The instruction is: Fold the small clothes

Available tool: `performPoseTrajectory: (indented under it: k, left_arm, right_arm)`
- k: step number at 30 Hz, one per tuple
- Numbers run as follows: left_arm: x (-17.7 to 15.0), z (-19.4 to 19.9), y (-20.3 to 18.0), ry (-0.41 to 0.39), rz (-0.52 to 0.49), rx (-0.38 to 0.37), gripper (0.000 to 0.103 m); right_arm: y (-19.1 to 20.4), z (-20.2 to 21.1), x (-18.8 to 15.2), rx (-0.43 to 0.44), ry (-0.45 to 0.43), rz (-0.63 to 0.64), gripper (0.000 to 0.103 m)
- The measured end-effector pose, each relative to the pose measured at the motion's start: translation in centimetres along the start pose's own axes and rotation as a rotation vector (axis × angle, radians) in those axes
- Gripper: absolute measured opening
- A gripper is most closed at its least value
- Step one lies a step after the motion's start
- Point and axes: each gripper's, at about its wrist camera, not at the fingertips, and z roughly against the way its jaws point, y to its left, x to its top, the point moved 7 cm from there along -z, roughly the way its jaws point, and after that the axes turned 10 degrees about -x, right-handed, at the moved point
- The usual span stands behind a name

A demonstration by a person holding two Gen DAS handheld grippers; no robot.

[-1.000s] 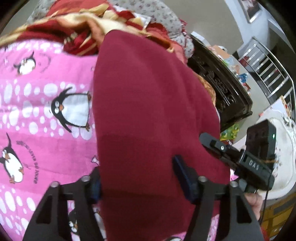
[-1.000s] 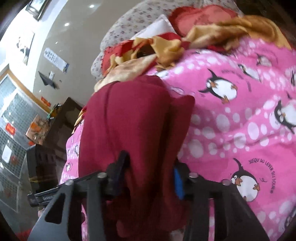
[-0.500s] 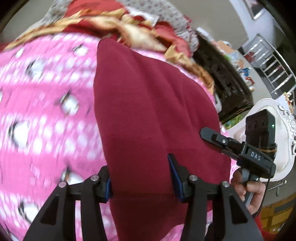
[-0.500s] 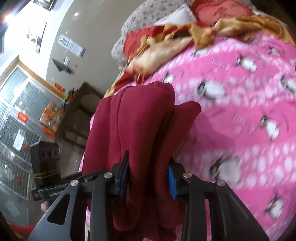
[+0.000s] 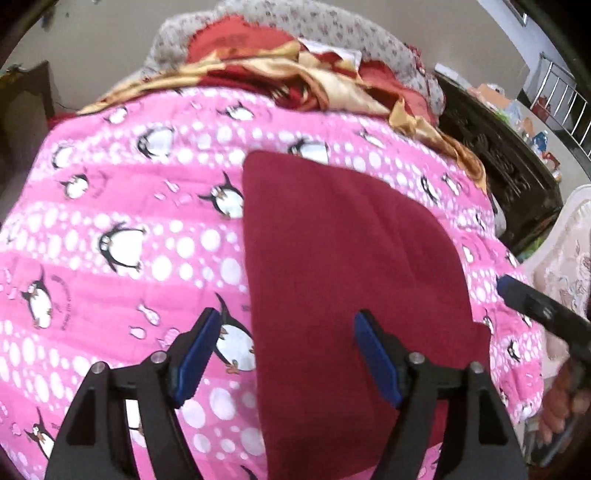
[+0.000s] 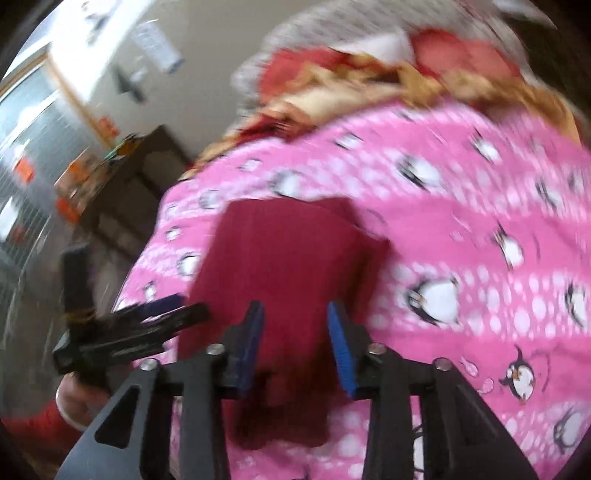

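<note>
A dark red folded garment [image 5: 343, 280] lies flat on the pink penguin blanket [image 5: 122, 229]. It also shows in the right wrist view [image 6: 284, 258], blurred. My left gripper [image 5: 286, 350] is open, raised above the garment's near left edge, holding nothing. My right gripper [image 6: 295, 332] is open above the garment's near end, holding nothing. The right gripper's tip shows at the right edge of the left wrist view [image 5: 532, 306]; the left gripper shows at the left of the right wrist view [image 6: 129, 332].
A crumpled red and gold blanket [image 5: 314, 81] and a floral pillow [image 5: 332, 26] lie at the far end of the bed. A dark wooden cabinet [image 5: 498, 155] stands beside the bed, with a metal railing [image 5: 561, 103] behind it.
Both grippers opened and let go of the red garment, which now lies flat on the blanket. Both grippers pulled back and up from it.
</note>
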Motion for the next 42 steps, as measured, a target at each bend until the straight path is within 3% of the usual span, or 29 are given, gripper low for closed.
performPoseTrajectory:
  k: [3,5,8,11,15,18,20,26,34,42]
  left_arm:
    - [-0.4,0.3,0.3,-0.009,0.015,0.025,0.078]
    - [-0.4,0.3,0.0,-0.014,0.007,0.040,0.078]
    - [-0.5,1.0,0.0,-0.036,-0.013,0.084,0.078]
    - [-0.5,1.6,-0.2,-0.060,-0.003,0.073,0.078]
    - [-0.4,2.6,-0.6,-0.084,-0.005,0.070,0.078]
    - [0.0,3.8,-1.3,-0.123,-0.027,0.077,0.078]
    - [0.3,4.6,-1.8,-0.148,-0.039,0.084,0.079]
    - [0.8,6.0,-2.8,-0.184,-0.050,0.077,0.079]
    - [0.8,7.0,-3.4,-0.209,-0.065,0.089,0.079]
    - [0.8,7.6,-3.5,-0.222,-0.076,0.101,0.079]
  right_arm:
    - [2.5,-0.3,-1.2,0.015,0.019,0.084,0.054]
    - [3.5,-1.4,-2.4,-0.046,0.044,0.162,0.050]
    - [1.9,-4.1,-5.2,-0.196,0.126,0.191,0.042]
    - [1.2,-4.8,-6.4,-0.164,0.132,0.132,0.039]
    - [1.4,-3.3,-5.5,-0.145,0.093,0.094,0.039]
    - [1.8,-1.0,-4.3,-0.151,0.029,0.081,0.045]
    - [1.9,0.2,-3.5,-0.187,-0.011,0.079,0.057]
    - [2.3,1.8,-2.8,-0.274,-0.050,0.082,0.059]
    - [2.2,1.8,-2.3,-0.325,-0.058,0.043,0.060]
    - [2.1,1.4,-2.2,-0.347,-0.044,0.041,0.069]
